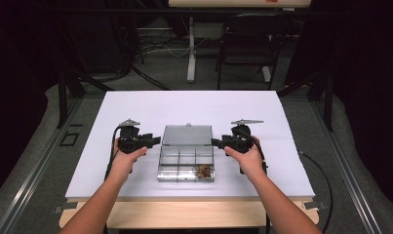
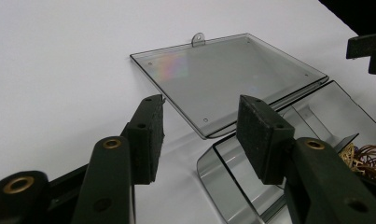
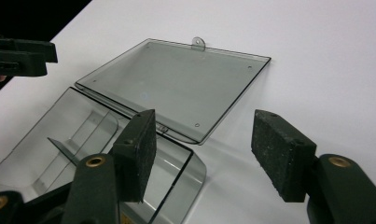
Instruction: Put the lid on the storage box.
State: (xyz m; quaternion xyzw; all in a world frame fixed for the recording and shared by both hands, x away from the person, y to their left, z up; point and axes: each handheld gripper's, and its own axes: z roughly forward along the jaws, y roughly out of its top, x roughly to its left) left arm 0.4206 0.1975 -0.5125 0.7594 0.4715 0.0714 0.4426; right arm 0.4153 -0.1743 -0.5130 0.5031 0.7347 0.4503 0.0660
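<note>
I hold the left gripper (image 1: 157,141) and right gripper (image 1: 215,142), jaws wide and empty, flanking the clear box (image 1: 186,165); its lid (image 1: 187,135) lies fully open, closing left.

Bright overhead light whitens the table (image 1: 135,112) while the room around it sinks into darkness, a rainbow glare streaks the clear lid (image 2: 223,79), and the nearest jaws blur softly.

A white counter (image 1: 135,107) sits on a pale wooden base, with grey carpeted floor (image 1: 155,78) around it. Beyond its far edge stand a dark folding chair (image 1: 246,44) and a white stand leg (image 1: 191,48), with cables (image 1: 157,46) trailing across the floor.
</note>
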